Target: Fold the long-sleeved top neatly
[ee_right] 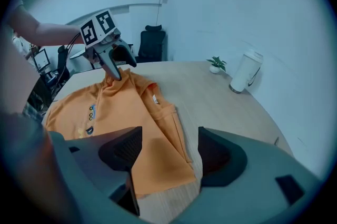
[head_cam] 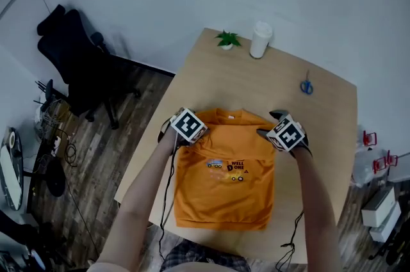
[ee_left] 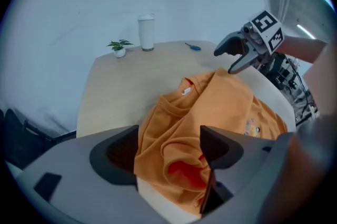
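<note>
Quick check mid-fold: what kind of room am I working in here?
Most likely an office or small lab room: a black office chair stands near the plain white wall, and the light wood table carries a small potted plant and scissors.

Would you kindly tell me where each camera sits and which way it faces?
Left gripper view: on the left gripper, looking across the orange top toward the right gripper; its own open jaws show.
Right gripper view: on the right gripper, looking across the top toward the left gripper and office chair; own open jaws show.
Head view: on the person's head, looking steeply down at the table; both forearms and grippers show.
Shared: both gripper views show the plant and white cup.
</note>
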A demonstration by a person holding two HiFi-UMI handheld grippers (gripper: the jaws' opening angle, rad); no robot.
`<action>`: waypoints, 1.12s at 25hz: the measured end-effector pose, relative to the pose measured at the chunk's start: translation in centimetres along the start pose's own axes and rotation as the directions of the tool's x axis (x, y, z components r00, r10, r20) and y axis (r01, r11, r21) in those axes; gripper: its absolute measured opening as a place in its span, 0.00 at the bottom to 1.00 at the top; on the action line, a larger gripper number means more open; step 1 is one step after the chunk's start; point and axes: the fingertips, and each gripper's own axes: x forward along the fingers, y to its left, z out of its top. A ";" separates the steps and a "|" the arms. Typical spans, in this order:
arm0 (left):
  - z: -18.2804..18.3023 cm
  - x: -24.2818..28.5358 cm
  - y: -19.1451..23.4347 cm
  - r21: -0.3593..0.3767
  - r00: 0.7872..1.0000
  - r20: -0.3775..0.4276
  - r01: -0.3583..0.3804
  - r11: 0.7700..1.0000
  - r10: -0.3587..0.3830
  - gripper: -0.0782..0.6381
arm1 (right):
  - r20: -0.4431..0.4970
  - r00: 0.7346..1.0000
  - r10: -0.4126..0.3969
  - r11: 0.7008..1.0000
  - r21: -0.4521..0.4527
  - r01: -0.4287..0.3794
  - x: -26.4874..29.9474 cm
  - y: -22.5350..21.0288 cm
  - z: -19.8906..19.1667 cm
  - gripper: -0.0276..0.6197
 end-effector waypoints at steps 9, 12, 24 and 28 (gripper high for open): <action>0.1 2.7 0.1 0.081 0.992 -0.090 0.099 0.992 -0.091 0.61 | -0.056 0.996 0.075 0.996 -0.046 -0.078 2.9 -0.6 -0.5 0.56; -1.5 3.1 0.5 0.117 0.985 -0.152 0.101 0.988 -0.082 0.61 | -0.114 0.990 0.084 0.994 -0.057 -0.091 3.7 -0.6 -2.0 0.56; -3.1 4.7 1.8 0.121 0.955 -0.265 0.167 0.978 -0.131 0.64 | -0.243 0.959 0.143 0.985 -0.060 -0.162 5.3 -0.5 -4.3 0.54; -3.1 4.9 2.0 0.114 0.946 -0.288 0.190 0.975 -0.150 0.66 | -0.241 0.954 0.177 0.982 -0.020 -0.187 5.7 -0.4 -4.5 0.52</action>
